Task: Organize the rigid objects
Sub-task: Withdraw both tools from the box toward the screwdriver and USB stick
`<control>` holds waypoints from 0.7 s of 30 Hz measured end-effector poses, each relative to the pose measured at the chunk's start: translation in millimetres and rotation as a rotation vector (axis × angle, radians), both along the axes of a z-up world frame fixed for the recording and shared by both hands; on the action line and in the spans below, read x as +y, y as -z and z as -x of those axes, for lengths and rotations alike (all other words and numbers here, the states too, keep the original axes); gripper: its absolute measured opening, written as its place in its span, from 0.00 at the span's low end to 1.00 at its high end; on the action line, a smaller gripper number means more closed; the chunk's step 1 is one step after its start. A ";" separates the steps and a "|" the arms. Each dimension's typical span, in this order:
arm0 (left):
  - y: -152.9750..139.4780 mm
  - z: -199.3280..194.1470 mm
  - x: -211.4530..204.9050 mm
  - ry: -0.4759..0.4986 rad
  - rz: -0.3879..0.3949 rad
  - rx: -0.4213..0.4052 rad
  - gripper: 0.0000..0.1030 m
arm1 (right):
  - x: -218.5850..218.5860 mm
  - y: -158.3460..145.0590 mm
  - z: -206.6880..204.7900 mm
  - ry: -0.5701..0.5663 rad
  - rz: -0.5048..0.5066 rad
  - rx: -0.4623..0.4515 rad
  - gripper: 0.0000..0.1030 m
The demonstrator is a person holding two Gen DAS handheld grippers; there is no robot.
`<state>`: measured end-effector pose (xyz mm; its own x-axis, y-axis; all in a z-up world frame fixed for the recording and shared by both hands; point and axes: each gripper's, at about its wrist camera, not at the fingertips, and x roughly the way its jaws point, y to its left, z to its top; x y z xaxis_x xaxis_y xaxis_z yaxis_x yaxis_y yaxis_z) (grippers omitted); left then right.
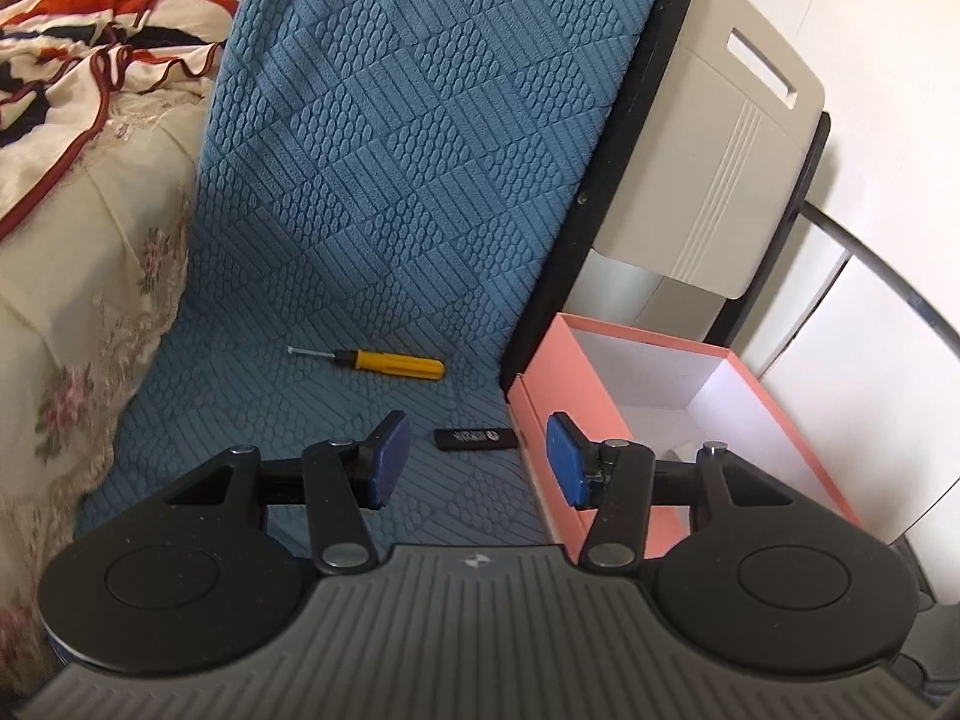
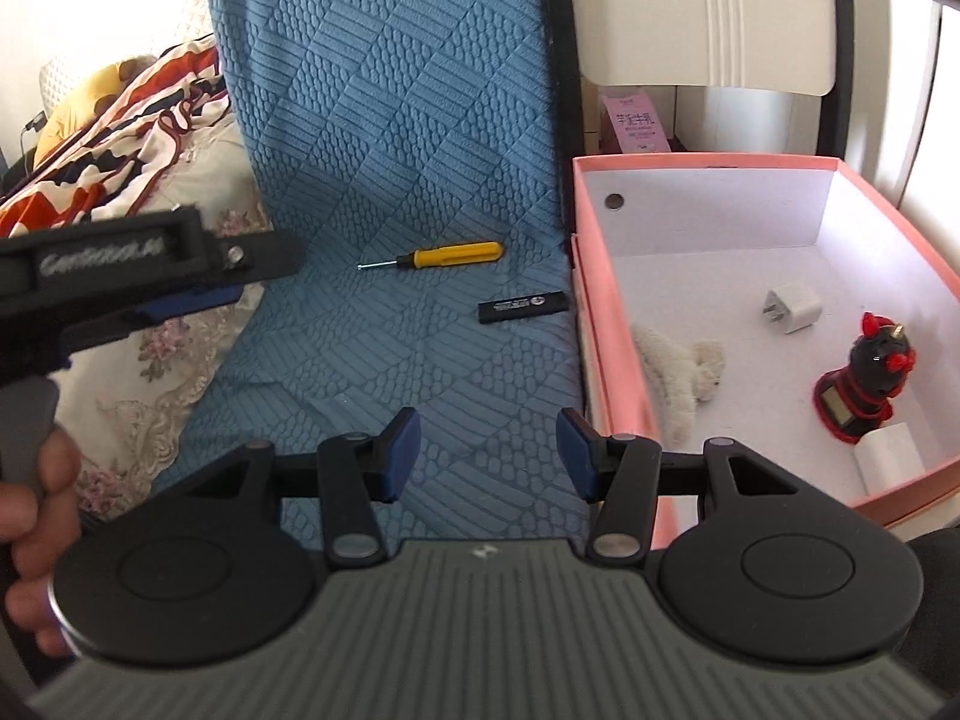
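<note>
- Left wrist view: the left gripper [image 1: 477, 461] stands part open with nothing between its blue pads; it hangs over the blue quilted mat [image 1: 384, 180].
- A yellow-handled screwdriver [image 1: 384, 361] lies on the mat at centre frame, its long axis near level across the picture, tip to the left.
- Just below and right of it lies a black stick-shaped device [image 1: 475, 439], long axis across the picture, close beside the pink box [image 1: 660, 342]. Its white print cannot be read here.
- Only the box's bare white inner walls show in this view.
- Right wrist view: the right gripper [image 2: 487, 455] is likewise part open and empty, above the mat's lower edge.
- The left gripper [image 2: 150, 276] enters at left, its side lettering blurred and unreadable; a hand [image 2: 36, 540] grips it at lower left.
- Screwdriver [image 2: 441, 255] tip points left; the black device [image 2: 523, 307] lies tilted slightly, its lettering illegible.
- This view alone shows the box contents: a white charger plug [image 2: 792, 307], a white plush toy [image 2: 678, 372], a black-and-red figurine [image 2: 867, 384].
- A pink carton [image 2: 636, 120] behind the box bears Chinese characters, too small to read.
</note>
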<state>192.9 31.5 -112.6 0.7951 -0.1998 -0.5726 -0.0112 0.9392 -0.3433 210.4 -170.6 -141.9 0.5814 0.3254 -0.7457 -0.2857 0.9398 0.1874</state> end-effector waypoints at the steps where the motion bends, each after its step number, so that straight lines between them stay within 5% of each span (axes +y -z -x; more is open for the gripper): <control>1: 0.8 -5.1 2.1 0.002 -0.008 0.005 0.55 | 2.4 1.1 -1.4 0.001 0.001 0.000 0.52; 10: 7.1 -41.3 20.9 -0.001 0.001 0.024 0.55 | 20.3 13.1 -16.9 0.003 0.010 0.006 0.52; 21: 41.9 -86.2 48.0 -0.014 -0.027 0.154 0.55 | 39.2 28.2 -40.2 0.012 0.015 0.013 0.52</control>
